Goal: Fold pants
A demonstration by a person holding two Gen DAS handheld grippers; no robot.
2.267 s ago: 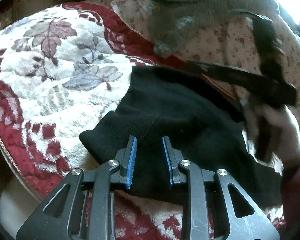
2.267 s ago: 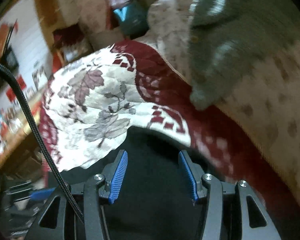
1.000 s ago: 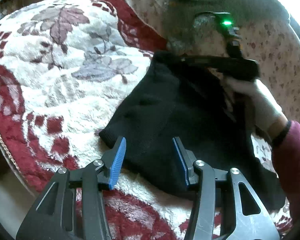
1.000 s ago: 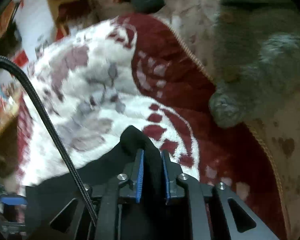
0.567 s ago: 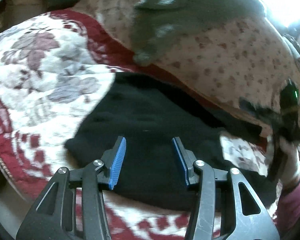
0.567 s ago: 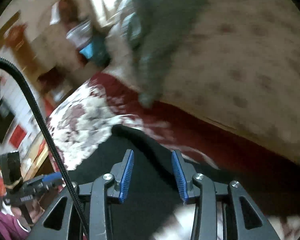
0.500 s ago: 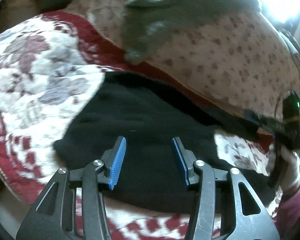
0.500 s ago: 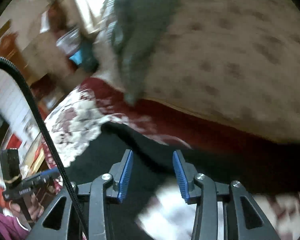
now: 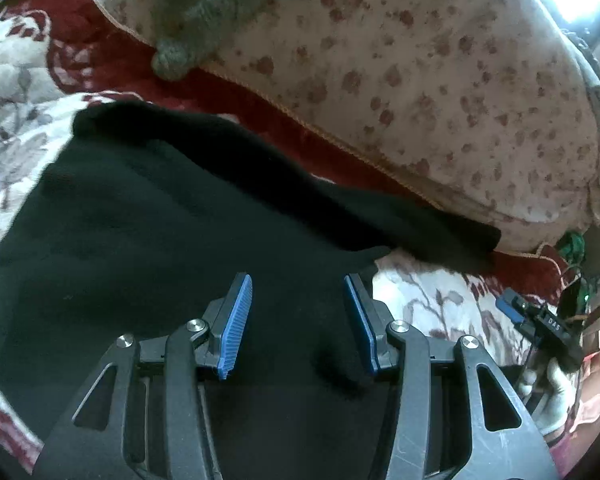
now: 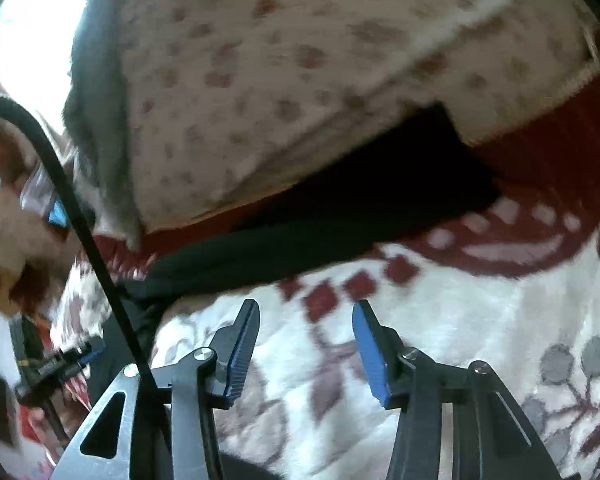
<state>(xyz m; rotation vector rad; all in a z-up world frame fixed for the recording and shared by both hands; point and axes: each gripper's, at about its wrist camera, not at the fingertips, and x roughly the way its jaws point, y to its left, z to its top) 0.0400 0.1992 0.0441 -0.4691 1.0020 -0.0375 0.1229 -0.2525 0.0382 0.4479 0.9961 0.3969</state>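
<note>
Left wrist view: looks down over black pants [image 9: 160, 220] lying on a red-and-white flowered blanket [image 9: 432, 296]. Shows the waist part broad and flat at lower left, and one leg drawn out long to the right along the foot of a spotted cushion [image 9: 420, 80]. Probably laid out straight like that to give a clean line for the next fold.

Hangs the left tool [image 9: 296, 292] over the crotch area, blue pads [image 9: 236, 320] well apart and nothing pinched between them. Cannot tell whether touching the cloth or just above it. Likely placed there to pin or pick up the thick middle while the far end gets dealt with.

Right wrist view: blurred. Aims the right tool [image 10: 306, 320] at bare blanket, near the stretched leg but not over it. Shows its jaws apart, having just been opening, with nothing between them and only blanket beneath. Leaves the leg free, hem end lying against the cushion. Reads as one leg straightened, with the folding proper not yet done.

Also takes in a grey knitted garment [image 9: 204, 12] draped on the cushion, well apart from the pants and seemingly no part of the job.
</note>
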